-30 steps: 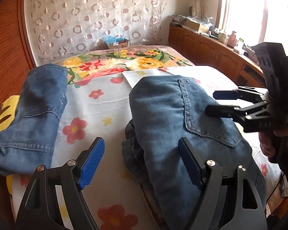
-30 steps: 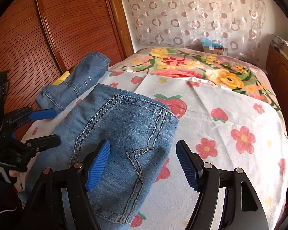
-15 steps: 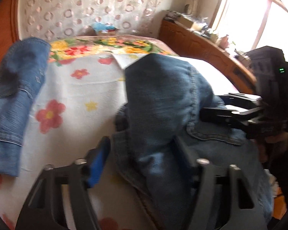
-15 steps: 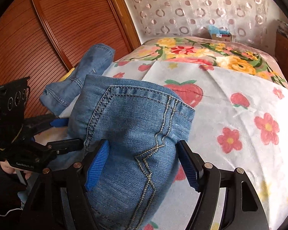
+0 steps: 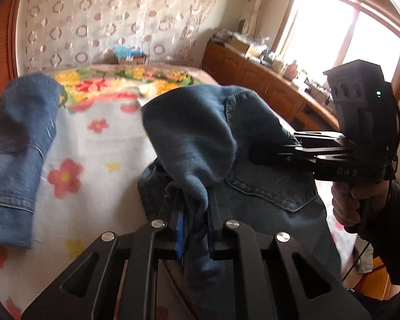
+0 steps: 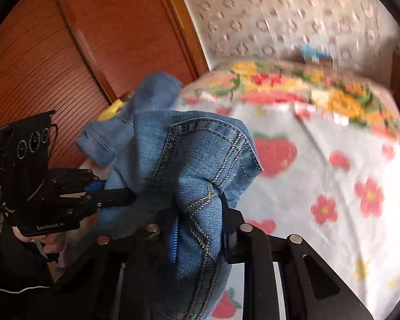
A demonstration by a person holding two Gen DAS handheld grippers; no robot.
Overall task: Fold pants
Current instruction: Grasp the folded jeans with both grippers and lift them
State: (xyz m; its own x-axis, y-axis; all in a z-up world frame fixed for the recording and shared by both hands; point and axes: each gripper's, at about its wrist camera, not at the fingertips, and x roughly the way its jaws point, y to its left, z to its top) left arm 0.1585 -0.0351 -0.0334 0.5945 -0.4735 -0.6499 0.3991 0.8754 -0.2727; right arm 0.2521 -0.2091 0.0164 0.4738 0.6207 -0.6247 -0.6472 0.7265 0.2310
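Blue denim pants [image 5: 200,133] lie bunched on the flowered bedsheet [image 5: 98,144], back pocket up. My left gripper [image 5: 192,213] is shut on a fold of their near edge and lifts it. My right gripper [image 6: 200,229] is shut on the other side of the same pants [image 6: 189,160], pinching cloth by the stitched pocket. Each gripper shows in the other's view: the right one [image 5: 258,152] at the right, the left one [image 6: 120,192] at the left. The fingertips are buried in denim.
A second pair of jeans [image 5: 18,138] lies along the bed's left edge, by a yellow object [image 6: 112,109]. A wooden wardrobe [image 6: 66,53] stands at the left. Low wooden cabinets [image 5: 266,85] run under the window at the right. A curtain [image 5: 106,21] hangs behind the bed.
Both grippers were open over the pants a second ago. They moved down onto the denim, closed on it, and the pinched folds have risen off the bed.
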